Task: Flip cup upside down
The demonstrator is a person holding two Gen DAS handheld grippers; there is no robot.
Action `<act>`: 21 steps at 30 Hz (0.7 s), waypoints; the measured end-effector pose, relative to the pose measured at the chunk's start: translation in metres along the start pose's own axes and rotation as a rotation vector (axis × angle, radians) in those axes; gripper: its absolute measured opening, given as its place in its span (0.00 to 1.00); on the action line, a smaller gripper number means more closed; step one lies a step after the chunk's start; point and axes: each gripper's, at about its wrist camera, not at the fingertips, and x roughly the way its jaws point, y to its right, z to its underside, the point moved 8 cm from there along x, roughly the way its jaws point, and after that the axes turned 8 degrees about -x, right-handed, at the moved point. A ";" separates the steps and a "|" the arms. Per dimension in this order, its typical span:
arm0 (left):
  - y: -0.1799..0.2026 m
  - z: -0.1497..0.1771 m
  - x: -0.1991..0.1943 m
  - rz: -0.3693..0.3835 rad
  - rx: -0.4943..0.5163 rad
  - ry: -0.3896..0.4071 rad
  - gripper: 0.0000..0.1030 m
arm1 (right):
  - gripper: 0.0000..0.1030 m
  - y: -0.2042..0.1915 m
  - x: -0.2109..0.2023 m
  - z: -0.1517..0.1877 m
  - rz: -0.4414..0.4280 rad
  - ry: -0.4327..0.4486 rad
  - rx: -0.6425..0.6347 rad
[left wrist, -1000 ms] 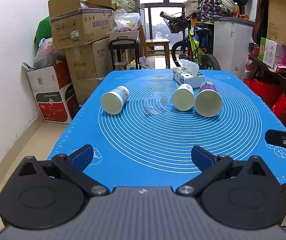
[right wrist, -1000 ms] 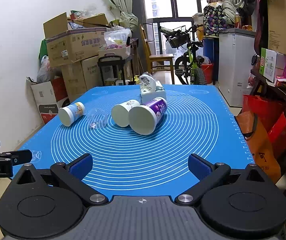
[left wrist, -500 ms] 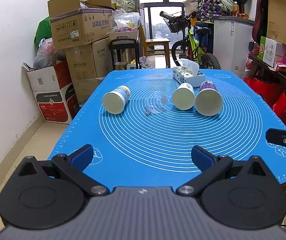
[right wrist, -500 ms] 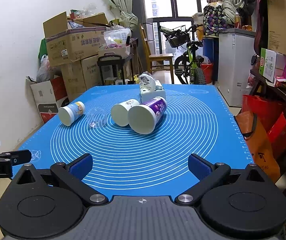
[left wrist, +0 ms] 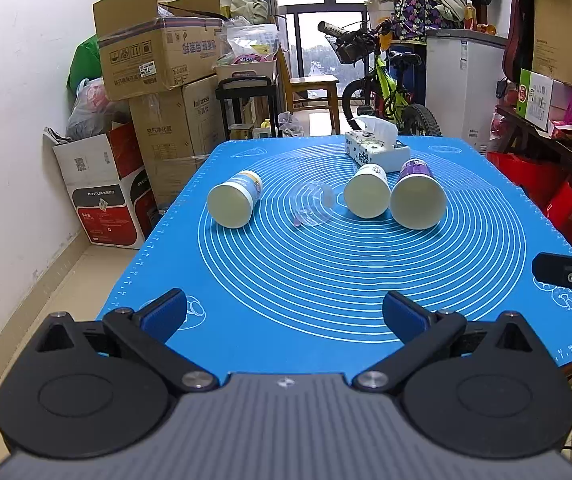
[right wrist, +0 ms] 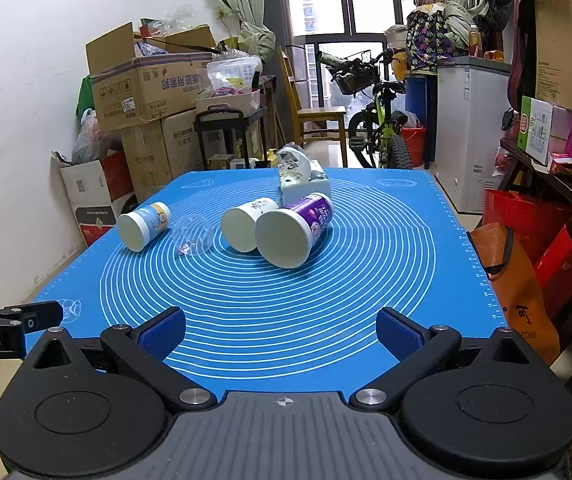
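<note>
Cups (left wrist: 417,204): four on their sides (one clear), well ahead of both grippers.
Left gripper (left wrist: 284,312): spread wide, holding nothing.
Right gripper (right wrist: 281,328): likewise.

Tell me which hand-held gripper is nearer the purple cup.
Right. The right hand-held gripper faces the purple cup almost straight ahead across the mat; the left hand-held gripper sits further left, with the cup ahead to its right.

Left tongs (left wrist: 284,314) and right tongs (right wrist: 282,330) both level, side by side, jaws spread wide, empty.
</note>
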 end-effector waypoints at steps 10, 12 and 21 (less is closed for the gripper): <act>-0.001 0.002 0.000 -0.004 0.004 -0.007 1.00 | 0.98 0.001 0.001 0.001 0.002 -0.001 0.000; -0.001 0.001 0.001 -0.004 0.005 -0.007 1.00 | 0.98 0.000 0.001 0.000 0.001 0.001 -0.001; -0.002 0.001 0.001 -0.006 0.003 -0.007 1.00 | 0.98 0.000 0.001 0.000 0.002 0.000 -0.001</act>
